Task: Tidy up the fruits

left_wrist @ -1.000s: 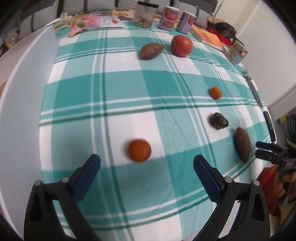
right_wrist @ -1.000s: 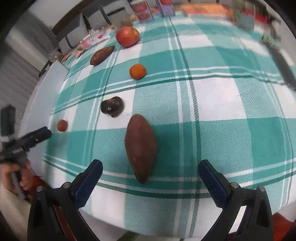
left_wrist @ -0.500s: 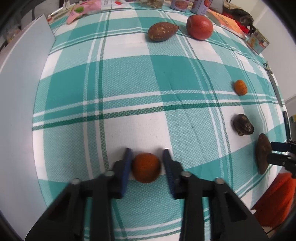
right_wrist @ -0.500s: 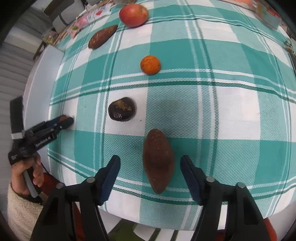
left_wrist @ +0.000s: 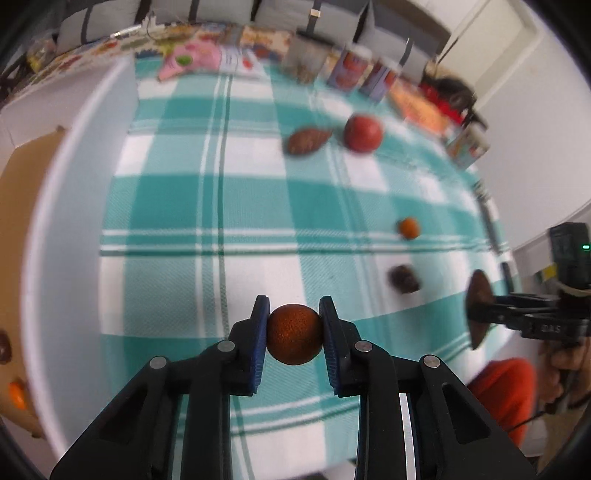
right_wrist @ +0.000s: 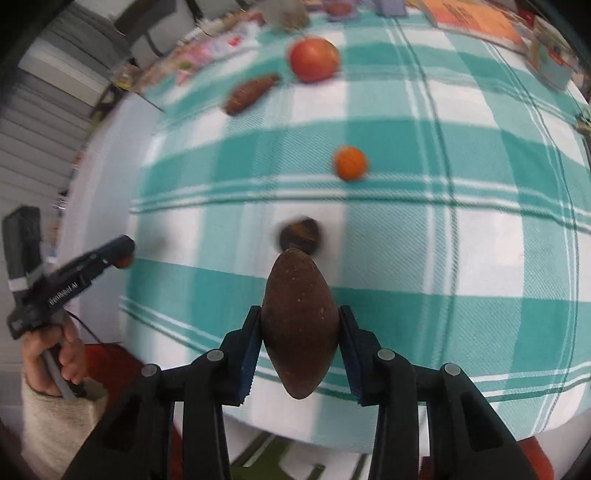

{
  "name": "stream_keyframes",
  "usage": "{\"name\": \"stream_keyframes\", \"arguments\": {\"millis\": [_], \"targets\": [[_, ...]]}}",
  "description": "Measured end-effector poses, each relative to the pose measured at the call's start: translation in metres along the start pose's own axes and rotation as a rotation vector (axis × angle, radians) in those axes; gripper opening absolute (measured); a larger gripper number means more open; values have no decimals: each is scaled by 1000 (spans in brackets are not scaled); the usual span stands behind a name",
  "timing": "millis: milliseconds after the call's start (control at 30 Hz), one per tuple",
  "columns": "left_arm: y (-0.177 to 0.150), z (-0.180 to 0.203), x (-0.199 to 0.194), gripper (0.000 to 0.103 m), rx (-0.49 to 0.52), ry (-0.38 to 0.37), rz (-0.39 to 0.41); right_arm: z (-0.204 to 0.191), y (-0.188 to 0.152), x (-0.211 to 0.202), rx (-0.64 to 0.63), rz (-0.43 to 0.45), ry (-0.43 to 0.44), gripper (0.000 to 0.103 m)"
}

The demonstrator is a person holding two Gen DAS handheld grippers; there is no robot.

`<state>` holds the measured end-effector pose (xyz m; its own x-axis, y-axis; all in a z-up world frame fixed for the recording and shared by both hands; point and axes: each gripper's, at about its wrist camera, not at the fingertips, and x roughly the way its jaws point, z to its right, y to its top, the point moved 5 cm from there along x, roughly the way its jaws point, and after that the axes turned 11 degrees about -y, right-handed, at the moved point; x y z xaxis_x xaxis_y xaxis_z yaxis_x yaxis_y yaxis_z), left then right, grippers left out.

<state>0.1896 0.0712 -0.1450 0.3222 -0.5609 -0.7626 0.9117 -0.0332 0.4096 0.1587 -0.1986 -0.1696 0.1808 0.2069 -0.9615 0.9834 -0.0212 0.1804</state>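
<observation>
My left gripper (left_wrist: 294, 309) is shut on a small round orange fruit (left_wrist: 294, 334) and holds it above the checked tablecloth (left_wrist: 229, 206). My right gripper (right_wrist: 300, 314) is shut on a long brown oval fruit (right_wrist: 299, 325), lifted off the cloth; it also shows in the left wrist view (left_wrist: 478, 295). On the cloth lie a dark round fruit (right_wrist: 300, 233), a small orange (right_wrist: 351, 163), a brown oval fruit (right_wrist: 249, 94) and a red apple (right_wrist: 314, 59).
Cans (left_wrist: 351, 70), packets (left_wrist: 192, 61) and a book (right_wrist: 476, 18) line the far edge of the table. A brown board (left_wrist: 14, 258) with small fruit pieces lies off the table's left side. The near table edge is just under both grippers.
Both grippers have shut on their fruits and lifted them off the cloth. One second ago both were open, with the fruits lying on the table.
</observation>
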Motion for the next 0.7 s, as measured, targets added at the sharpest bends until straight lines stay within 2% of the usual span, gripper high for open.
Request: {"name": "stream_keyframes", "arguments": {"millis": [67, 133, 233, 300, 400, 500, 600, 700], "targets": [[11, 1, -43, 27, -3, -34, 69, -30, 11, -28, -35, 49, 57, 40], [22, -10, -90, 27, -6, -28, 140, -74, 24, -57, -101, 107, 112, 40], [30, -46, -151, 27, -43, 27, 214, -154, 36, -86, -217, 157, 192, 40], [27, -83, -177, 27, -80, 110, 233, -211, 38, -92, -298, 165, 238, 40], [7, -133, -187, 27, -143, 211, 214, -295, 35, -77, -408, 153, 298, 40], [-23, -182, -183, 27, -215, 283, 176, -360, 23, -50, -501, 135, 308, 40], [-47, -229, -178, 27, -314, 327, 156, -410, 13, -12, -605, 107, 258, 40], [-65, -262, -174, 27, -376, 375, 137, -446, 4, 33, -718, 87, 164, 40]]}}
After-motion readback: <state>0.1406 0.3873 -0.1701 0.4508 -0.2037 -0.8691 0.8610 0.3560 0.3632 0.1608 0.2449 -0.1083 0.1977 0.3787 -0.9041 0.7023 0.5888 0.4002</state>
